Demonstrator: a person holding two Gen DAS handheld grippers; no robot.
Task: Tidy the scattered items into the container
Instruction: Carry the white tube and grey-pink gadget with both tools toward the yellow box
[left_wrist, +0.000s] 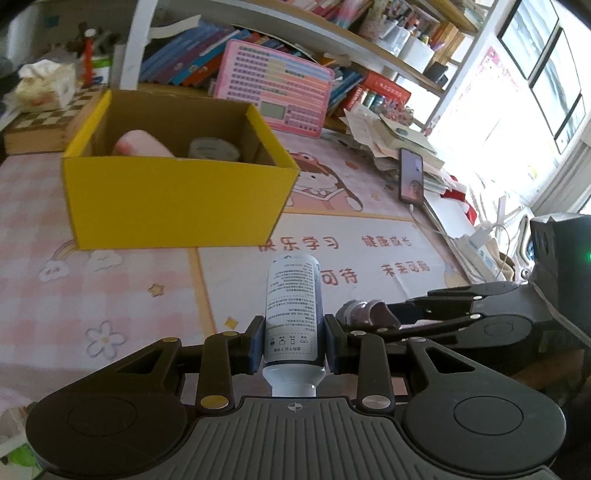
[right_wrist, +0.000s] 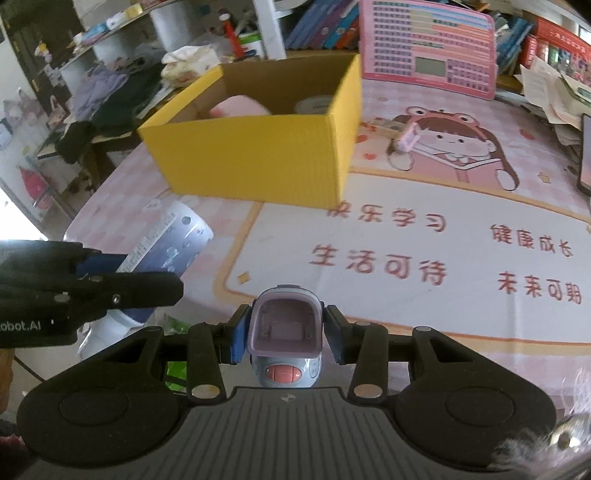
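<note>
Yellow cardboard forms the container, an open-topped box standing on the pink patterned surface at the far left of my left wrist view and at far centre of my right wrist view. Inside it I see a pink soft item on the left and a grey roll of tape on the right, both resting on the box floor. My left gripper is clamped on a white bottle with a printed label; the blue pads press its sides near the capped end, the cap points back toward the camera, and the base points toward the container. My right gripper is clamped on a small grey-and-lilac toy with a coral-coloured button on its near end, the pads pressing both flanks. Both held items are raised clear of the surface, near the container but well apart from it. In the right wrist view the left gripper and its bottle appear at the left edge; in the left wrist view the right gripper and toy appear at the right. A phone leans against stacked papers at the far right. A small pink object lies on the surface just right of the container.
</note>
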